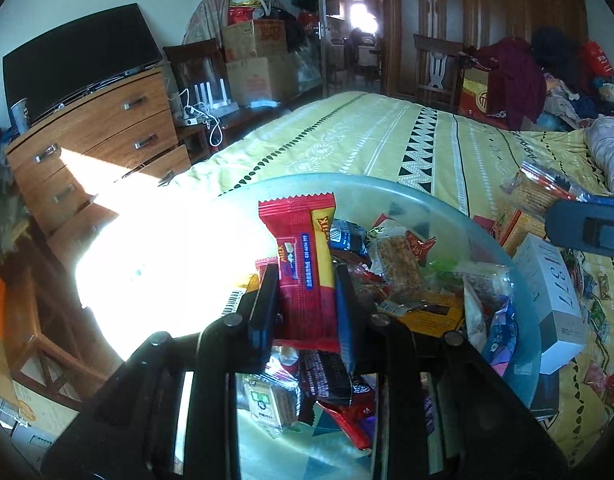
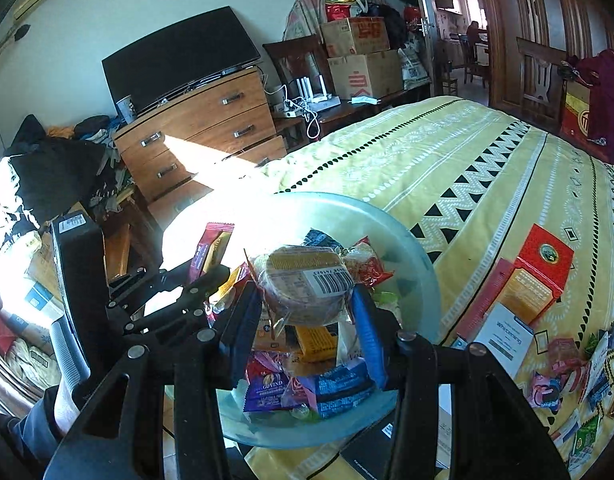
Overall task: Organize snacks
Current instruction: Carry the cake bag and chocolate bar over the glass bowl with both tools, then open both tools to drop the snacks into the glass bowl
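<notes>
Your left tool (image 1: 307, 280) is closed on a red bar (image 1: 303, 264) and your right tool (image 2: 303, 304) is clamped around a round wrapped cake (image 2: 303, 284); both hang over the glass bowl (image 2: 419, 264), which sits on the bed (image 2: 467, 152) directly beneath them, heaped with snacks (image 1: 399, 264). To the right of your left tool a white box (image 1: 555, 300) leans against the bowl's rim, and your right tool's tip (image 1: 587, 224) juts in above it. Right of your right tool, a red-and-yellow box (image 2: 535, 276), a white carton (image 2: 507, 336) and scattered packets (image 2: 563, 368) lie on the bedspread; your left tool (image 2: 203, 280) crowds in just to its left.
</notes>
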